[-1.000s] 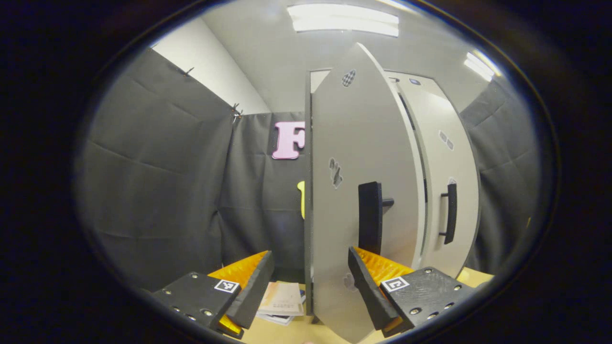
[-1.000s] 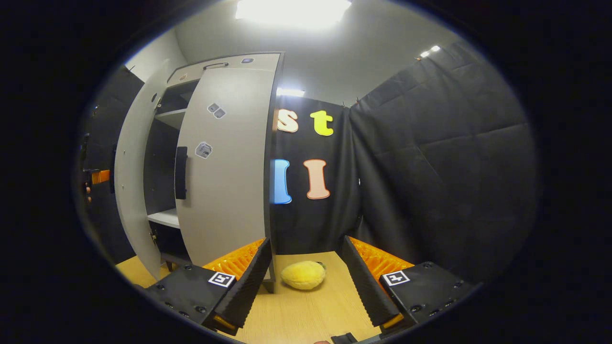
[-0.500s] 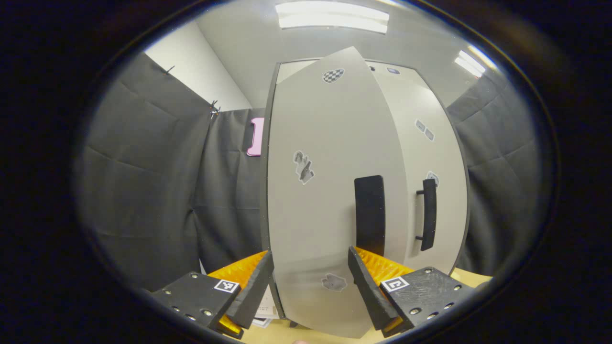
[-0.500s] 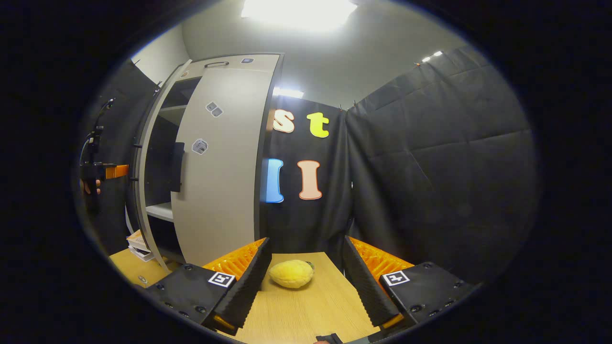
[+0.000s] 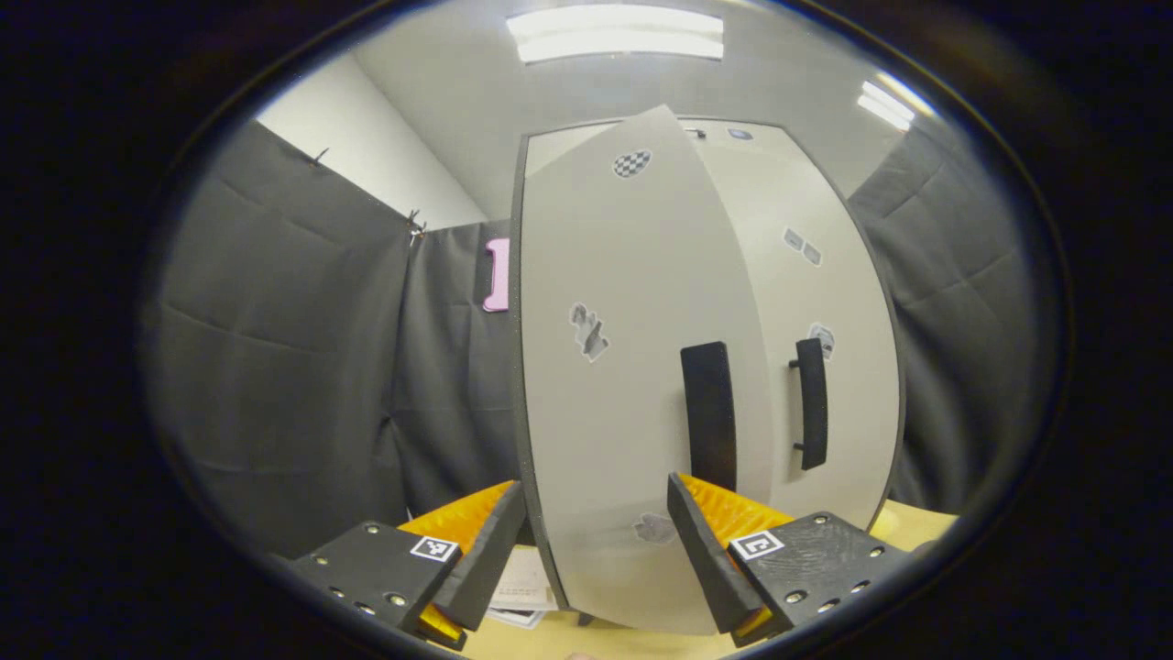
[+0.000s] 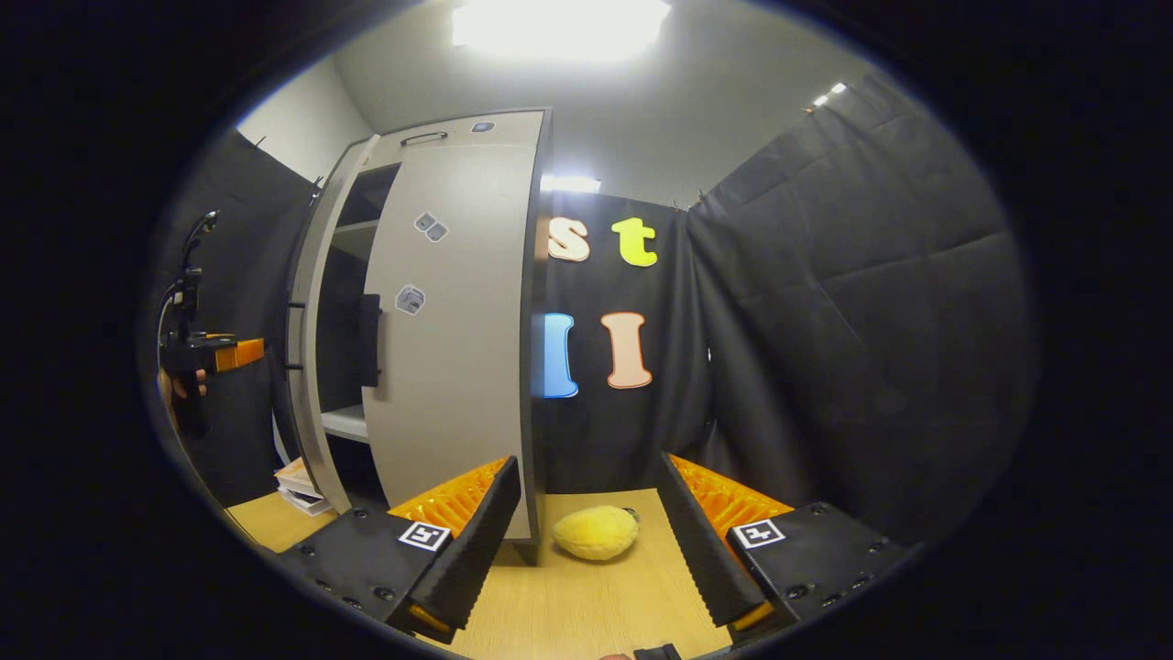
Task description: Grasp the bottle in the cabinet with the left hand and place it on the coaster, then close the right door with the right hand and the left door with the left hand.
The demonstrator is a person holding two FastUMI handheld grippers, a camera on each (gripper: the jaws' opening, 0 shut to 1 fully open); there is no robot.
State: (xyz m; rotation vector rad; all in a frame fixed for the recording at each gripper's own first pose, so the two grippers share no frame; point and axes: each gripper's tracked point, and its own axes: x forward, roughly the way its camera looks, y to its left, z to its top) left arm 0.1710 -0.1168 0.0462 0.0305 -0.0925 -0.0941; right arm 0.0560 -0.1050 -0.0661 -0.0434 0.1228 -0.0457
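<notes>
The grey cabinet's left door (image 5: 623, 367) stands almost closed, its black handle (image 5: 707, 417) facing me in the left gripper view. The right door (image 5: 825, 302) lies closed beside it with its own handle (image 5: 810, 403). My left gripper (image 5: 596, 550) is open in front of the left door's lower part, with nothing between its fingers. In the right gripper view the left door (image 6: 307, 339) is still slightly ajar, showing a shelf (image 6: 348, 422) inside. The left gripper (image 6: 234, 353) hangs just outside that door, held by a hand. My right gripper (image 6: 586, 541) is open and empty over the wooden table (image 6: 586, 614).
A yellow plush object (image 6: 596, 533) lies on the table just beyond the right gripper's fingers, near the cabinet's right corner. A stack of books (image 6: 298, 481) sits on the table left of the cabinet, visible as books (image 5: 527, 591) under the left door. Black cloth walls surround the booth.
The left door has swung from edge-on to nearly closed, and the left gripper has followed it. The right gripper has barely shifted and stays open.
</notes>
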